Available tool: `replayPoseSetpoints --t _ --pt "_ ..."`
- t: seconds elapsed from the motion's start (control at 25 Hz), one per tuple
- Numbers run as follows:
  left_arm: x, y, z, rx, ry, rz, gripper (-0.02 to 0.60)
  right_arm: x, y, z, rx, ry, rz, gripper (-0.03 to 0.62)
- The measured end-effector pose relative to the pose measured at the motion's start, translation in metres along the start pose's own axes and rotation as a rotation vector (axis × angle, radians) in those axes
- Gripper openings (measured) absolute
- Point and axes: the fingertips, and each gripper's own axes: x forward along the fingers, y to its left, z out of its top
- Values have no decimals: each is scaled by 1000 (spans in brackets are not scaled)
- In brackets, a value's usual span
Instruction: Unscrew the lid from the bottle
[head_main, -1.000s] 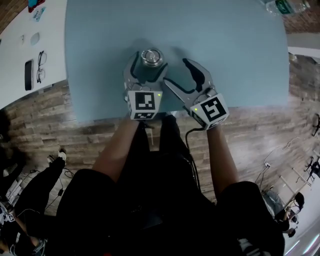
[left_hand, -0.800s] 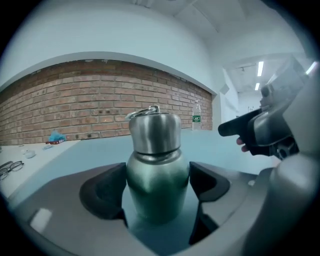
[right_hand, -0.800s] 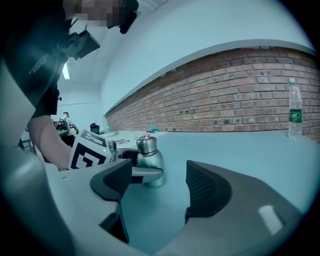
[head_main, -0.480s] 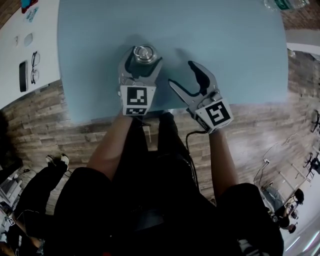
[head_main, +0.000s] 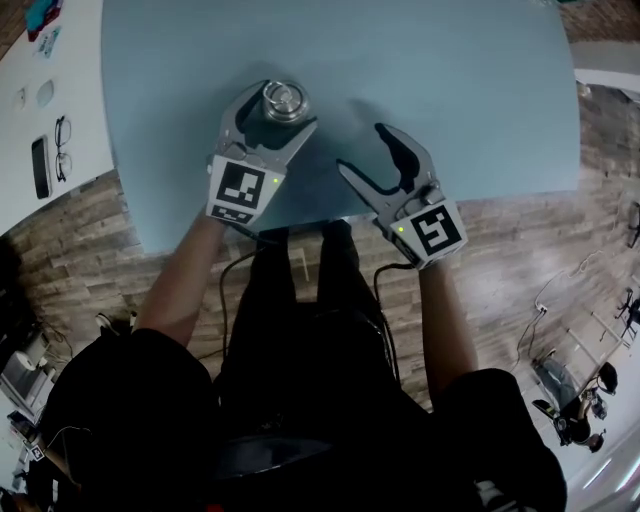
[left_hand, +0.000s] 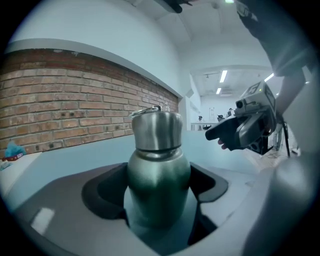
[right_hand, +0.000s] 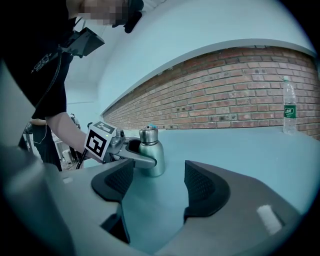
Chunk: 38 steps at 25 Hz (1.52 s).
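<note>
My left gripper (head_main: 278, 108) has pivoted leftward about the bottle (left_hand: 158, 170), its jaws closing snug onto it. The bottle stands on the table (head_main: 450, 90). My right gripper (head_main: 360, 147), just right of it, gapes empty, having narrowed slightly.

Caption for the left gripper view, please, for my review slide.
Left gripper, jaws just closed on the body of the steel bottle, lid still on; blue table, brick wall behind.

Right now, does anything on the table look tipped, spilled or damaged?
Nothing stands out. The bottle stands upright on the table, lid on, with no spill or dent visible. The left gripper has its jaws around the bottle's body; they have just been closing and now grip it.
</note>
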Motion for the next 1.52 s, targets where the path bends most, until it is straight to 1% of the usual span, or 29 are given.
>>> replayPoseSetpoints --t 0.2,0.44,0.56,0.76,0.84,0.96,1.24,1.32,1.44,1.52 --pt "-2 1 -1 13 -12 -111 368 5 7 3 8 -15 -42 327" --pt "-1 -2 4 47 -35 -212 370 5 10 1 37 -22 -106 327" --pt "-2 -3 7 67 -60 -236 370 11 15 4 44 -36 -128 327" --pt "-1 -3 9 56 -82 -244 370 19 21 15 62 -76 -153 327" --pt "0 -3 10 57 -86 -230 371 21 22 23 63 -101 -158 328" --pt "-2 -1 9 43 -84 -184 389 27 26 39 59 -138 -151 331" --pt "-9 3 13 -17 -79 -56 420 54 31 61 24 -150 -113 334" --pt "-13 5 14 -12 -70 -8 420 62 30 67 12 -158 -104 334" --pt "-17 8 12 -1 -38 86 419 72 31 73 -32 -141 -86 334" --pt "-18 11 13 -19 -44 152 416 77 31 76 -58 -127 -69 334"
